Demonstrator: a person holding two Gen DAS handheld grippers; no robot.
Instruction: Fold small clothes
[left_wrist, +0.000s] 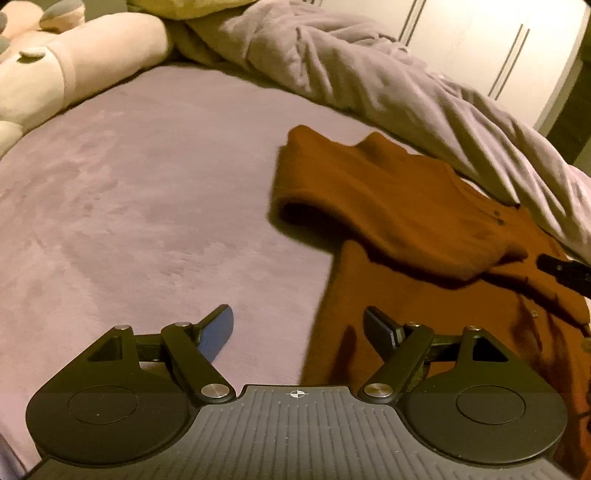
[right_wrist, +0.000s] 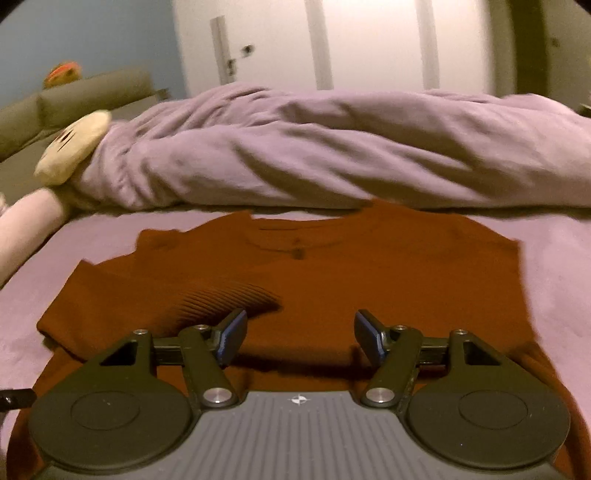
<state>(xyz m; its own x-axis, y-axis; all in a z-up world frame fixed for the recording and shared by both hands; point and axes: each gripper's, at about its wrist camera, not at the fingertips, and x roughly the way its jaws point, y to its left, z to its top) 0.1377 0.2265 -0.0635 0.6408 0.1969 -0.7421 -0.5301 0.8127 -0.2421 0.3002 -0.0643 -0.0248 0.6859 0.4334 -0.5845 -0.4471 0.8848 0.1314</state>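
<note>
A small rust-brown sweater lies flat on the lilac bed sheet, neckline toward the duvet. One sleeve is folded in across its chest; its ribbed cuff shows in the right wrist view. My left gripper is open and empty, hovering over the sweater's left edge. My right gripper is open and empty, just above the middle of the sweater's body. The tip of the right gripper shows at the right edge of the left wrist view.
A crumpled lilac duvet lies along the far side of the bed, just behind the sweater. A pale pink plush toy lies at the far left. White wardrobe doors stand behind the bed.
</note>
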